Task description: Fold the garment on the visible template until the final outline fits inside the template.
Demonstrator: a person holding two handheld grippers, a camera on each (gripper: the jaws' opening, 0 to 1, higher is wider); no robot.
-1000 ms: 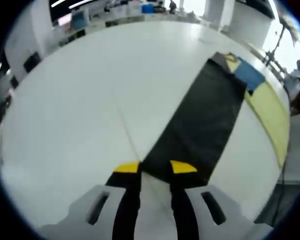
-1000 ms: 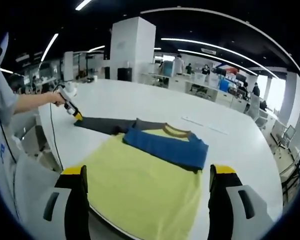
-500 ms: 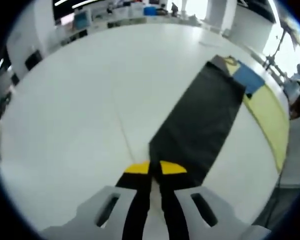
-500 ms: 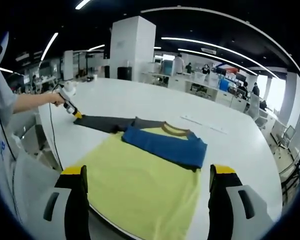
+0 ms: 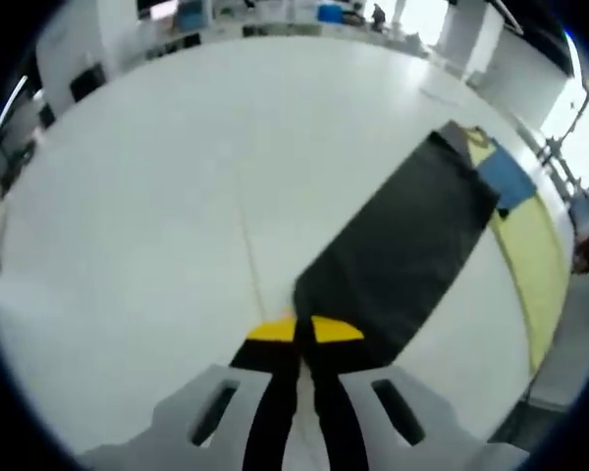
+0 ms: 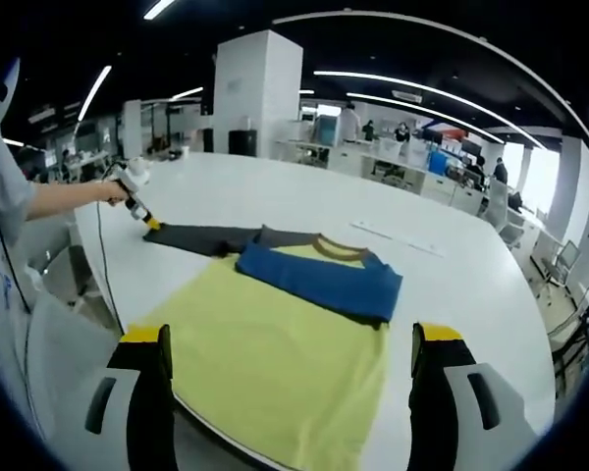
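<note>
We see left tongs (image 5: pixel 296 331) clamped on the dark sleeve (image 5: pixel 398 260) end of the garment (image 6: pixel 275 334) on the white table (image 5: pixel 157 196), right tongs (image 6: pixel 290 339) apart above it.

A: What do the tools look like?
B: The left tool (image 5: pixel 296 330) has black jaws with yellow tips on a pale grey body; the right tool (image 6: pixel 290 339) matches.
A: And clothing?
B: A light grey short sleeve (image 6: pixel 2 196) at nine o'clock.

garment's (image 6: pixel 285 343) near hem cut off behind table edge, distant people (image 6: pixel 402 130) too small
</note>
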